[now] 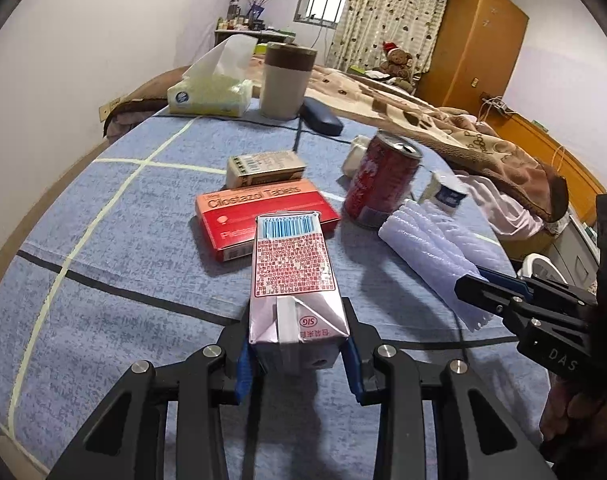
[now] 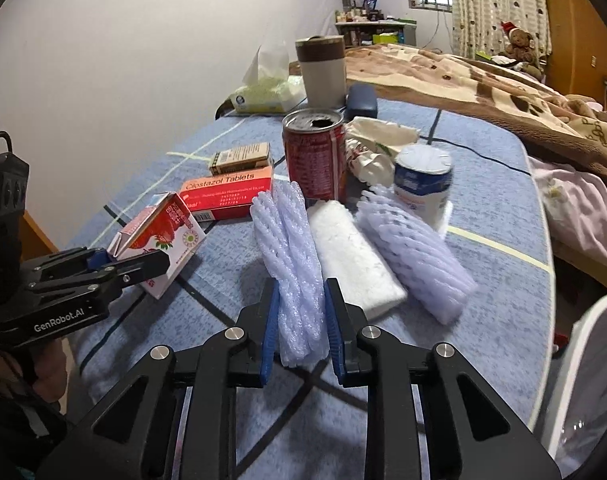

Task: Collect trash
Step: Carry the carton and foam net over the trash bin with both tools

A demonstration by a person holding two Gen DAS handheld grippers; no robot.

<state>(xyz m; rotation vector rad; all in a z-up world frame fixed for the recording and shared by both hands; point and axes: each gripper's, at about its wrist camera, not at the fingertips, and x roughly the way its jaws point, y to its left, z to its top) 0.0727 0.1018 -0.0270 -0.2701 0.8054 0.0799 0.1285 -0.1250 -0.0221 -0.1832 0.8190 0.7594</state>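
White foam netting (image 2: 295,268) sits pinched in the right claw (image 2: 301,320) on the near blue tabletop (image 2: 483,184); left of it, the left claw (image 1: 297,354) grips a drink carton (image 1: 293,280).

Home bedroom: bed blanket (image 1: 443,120), wardrobe (image 1: 471,40), teddy bear (image 1: 397,62)

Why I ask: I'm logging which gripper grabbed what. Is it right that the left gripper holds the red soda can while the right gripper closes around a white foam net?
Not quite. The left gripper holds the small drink carton, as the left wrist view shows; the red soda can stands untouched on the bed. The right gripper does close around a white foam net.
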